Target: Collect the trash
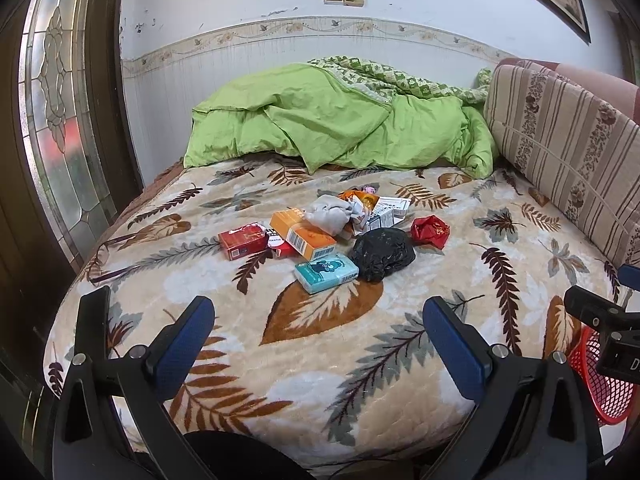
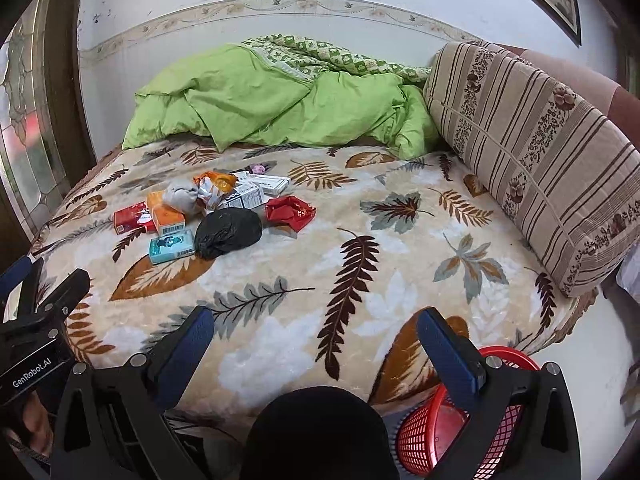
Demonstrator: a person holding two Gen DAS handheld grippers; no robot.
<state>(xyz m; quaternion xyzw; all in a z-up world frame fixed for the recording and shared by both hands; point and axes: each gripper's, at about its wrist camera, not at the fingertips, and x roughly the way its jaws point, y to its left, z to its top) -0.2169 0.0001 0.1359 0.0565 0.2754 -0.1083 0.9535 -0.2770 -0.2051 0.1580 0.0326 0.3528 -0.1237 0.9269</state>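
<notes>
A pile of trash lies mid-bed on the leaf-patterned blanket (image 1: 320,344): a teal packet (image 1: 326,272), a crumpled black bag (image 1: 383,254), an orange box (image 1: 302,233), a red box (image 1: 242,242), a red wrapper (image 1: 430,231), a grey wad (image 1: 330,213) and white cartons (image 1: 390,210). The same pile shows in the right wrist view, with the teal packet (image 2: 171,246) and black bag (image 2: 228,233) nearest. My left gripper (image 1: 318,320) is open over the bed's near edge, well short of the pile. My right gripper (image 2: 316,330) is open too, empty. A red mesh basket (image 2: 452,420) stands on the floor by the bed.
A green duvet (image 1: 340,120) is bunched at the bed's far end against the wall. A striped bolster cushion (image 2: 532,152) lines the right side. A glass-panelled door (image 1: 56,120) stands at the left. The red mesh basket (image 1: 600,384) sits low at the right in the left wrist view.
</notes>
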